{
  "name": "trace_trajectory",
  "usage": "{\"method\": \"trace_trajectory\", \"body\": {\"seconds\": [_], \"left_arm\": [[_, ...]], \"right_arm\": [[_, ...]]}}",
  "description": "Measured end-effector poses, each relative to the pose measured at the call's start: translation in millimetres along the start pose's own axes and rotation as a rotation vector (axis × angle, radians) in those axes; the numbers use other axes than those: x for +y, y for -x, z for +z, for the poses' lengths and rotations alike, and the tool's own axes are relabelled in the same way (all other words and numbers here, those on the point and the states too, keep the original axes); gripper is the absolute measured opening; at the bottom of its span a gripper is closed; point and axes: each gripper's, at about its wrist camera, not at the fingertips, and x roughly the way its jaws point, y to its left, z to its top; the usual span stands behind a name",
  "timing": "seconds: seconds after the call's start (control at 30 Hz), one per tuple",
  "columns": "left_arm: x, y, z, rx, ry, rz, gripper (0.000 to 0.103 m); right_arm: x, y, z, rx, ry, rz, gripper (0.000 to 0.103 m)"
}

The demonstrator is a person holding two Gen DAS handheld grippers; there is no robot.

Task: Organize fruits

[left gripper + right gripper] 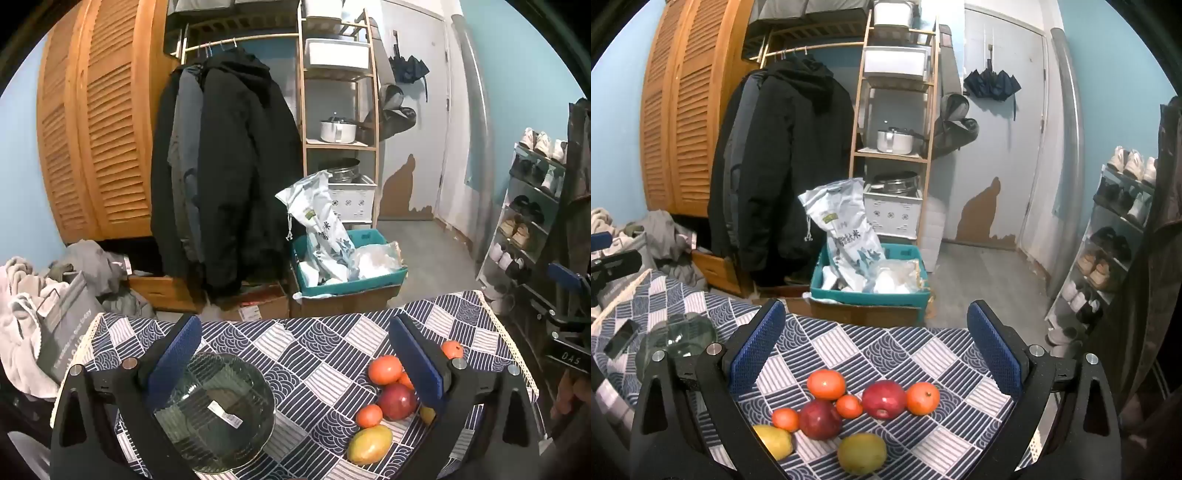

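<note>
A clear glass bowl stands on the blue-and-white patterned tablecloth, just under the left finger of my open left gripper, which holds nothing. To the bowl's right lies a cluster of fruit: oranges, a red apple and a mango. My right gripper hovers open over the same cluster, where two red apples, several oranges and two yellow-green mangoes lie between its fingers, untouched. The bowl shows at the left of the right wrist view.
A dark phone lies on the cloth left of the bowl. Past the table's far edge, a teal crate with a rice bag sits on cardboard boxes. Dark coats hang behind, and a shoe rack stands at the right.
</note>
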Motion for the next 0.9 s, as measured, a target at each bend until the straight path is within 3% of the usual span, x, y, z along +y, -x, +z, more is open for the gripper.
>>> {"method": "trace_trajectory", "body": {"seconds": [0.9], "left_arm": [[-10,1,6,0.001,-0.004,-0.003,0.102]], "right_arm": [[3,-1,0,0.012,0.004,0.001,0.097]]}}
